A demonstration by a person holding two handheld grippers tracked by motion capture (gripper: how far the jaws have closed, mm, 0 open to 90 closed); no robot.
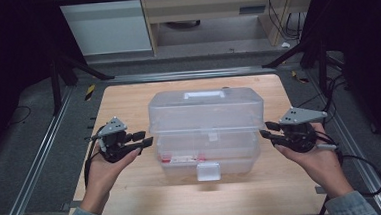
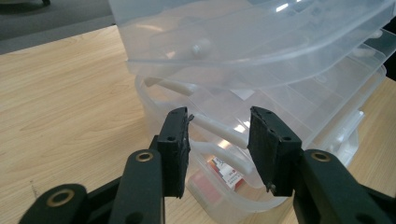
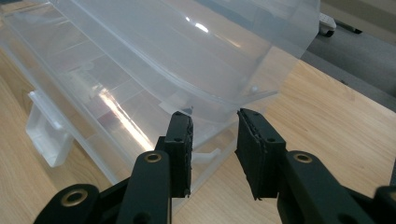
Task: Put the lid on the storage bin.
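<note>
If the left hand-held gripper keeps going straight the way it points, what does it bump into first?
Probably the clear plastic box: the left hand-held gripper points at its near end, jaws open, with nothing between.

1. The clear plastic toolbox runs off the top and right edges in the left gripper view, so its lid isn't fully visible.
2. The red and white packet inside is blurry through the plastic and partly behind a jaw, label unreadable.
3. In the right gripper view the front latch looks hazy.
</note>
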